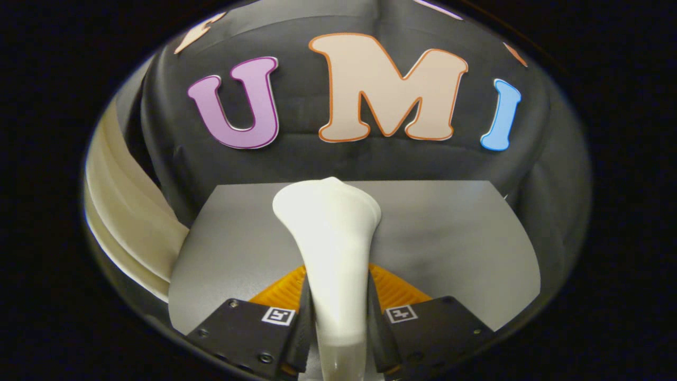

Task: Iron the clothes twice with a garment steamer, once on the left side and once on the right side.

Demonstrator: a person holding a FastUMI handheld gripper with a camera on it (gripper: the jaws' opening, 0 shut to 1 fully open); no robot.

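Here is the gripper (338,323), closed in tight on the garment steamer (330,248), one finger pressed against each side of its narrow white handle. The handle fills the gap between the fingers completely, with no daylight on either side. From that clamp the steamer runs forward and away, widening as it goes into a broad, rounded white head that stands beyond the fingertips, tilted a touch to the left.

Under the steamer lies a grey surface (449,238), flat and smooth, stretching ahead to a straight far edge. Whether this grey sheet is the garment itself or a board beneath it, I cannot tell; it shows soft shading but no seams or folds. The steamer's head hangs over its middle, and I cannot say for sure whether the head is touching it or held just above.

Behind the far edge of the surface rises the black cloth wall (328,159) of the booth, creased in places. Off to the left, beside the surface and well apart from the steamer, a cream-coloured curved band (124,211) sweeps down past the surface's near-left corner; what it is, I cannot make out.
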